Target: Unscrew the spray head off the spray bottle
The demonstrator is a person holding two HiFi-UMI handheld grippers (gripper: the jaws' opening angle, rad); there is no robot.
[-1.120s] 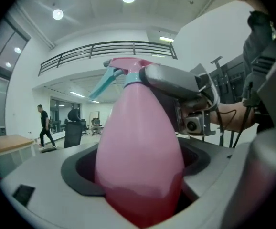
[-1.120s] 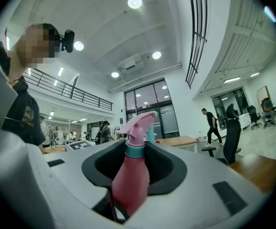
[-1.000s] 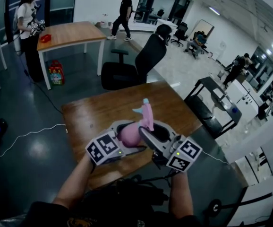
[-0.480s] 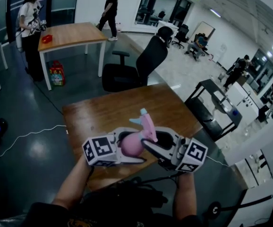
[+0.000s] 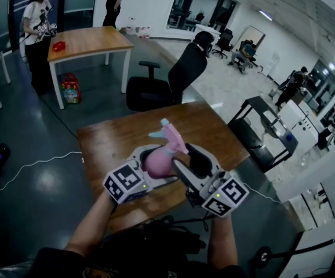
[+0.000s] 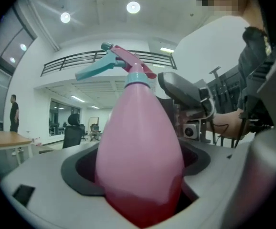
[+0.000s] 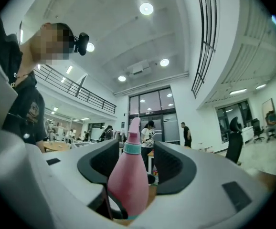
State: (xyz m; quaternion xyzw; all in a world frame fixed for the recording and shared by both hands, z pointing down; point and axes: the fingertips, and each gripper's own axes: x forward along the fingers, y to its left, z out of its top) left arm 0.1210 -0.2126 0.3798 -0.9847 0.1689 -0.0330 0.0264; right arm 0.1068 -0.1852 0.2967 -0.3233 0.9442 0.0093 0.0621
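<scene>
Pink plastic spray bottle (image 5: 157, 163) with a teal collar, held in the air above the near edge of the brown wooden table (image 5: 116, 138). The tabletop stretches away beyond it to a black office chair (image 5: 179, 74) at the far edge, and open dark floor lies to the left. The left gripper (image 5: 165, 164) clamps the bottle's wide body. The right gripper (image 5: 182, 154) has just been opening its jaws; they stand apart on either side of the neck, below the pink-and-teal spray head (image 5: 167, 135), not pressing on it. Both forearms rise from the lower edge of the head view, with the grippers about level and converging.
</scene>
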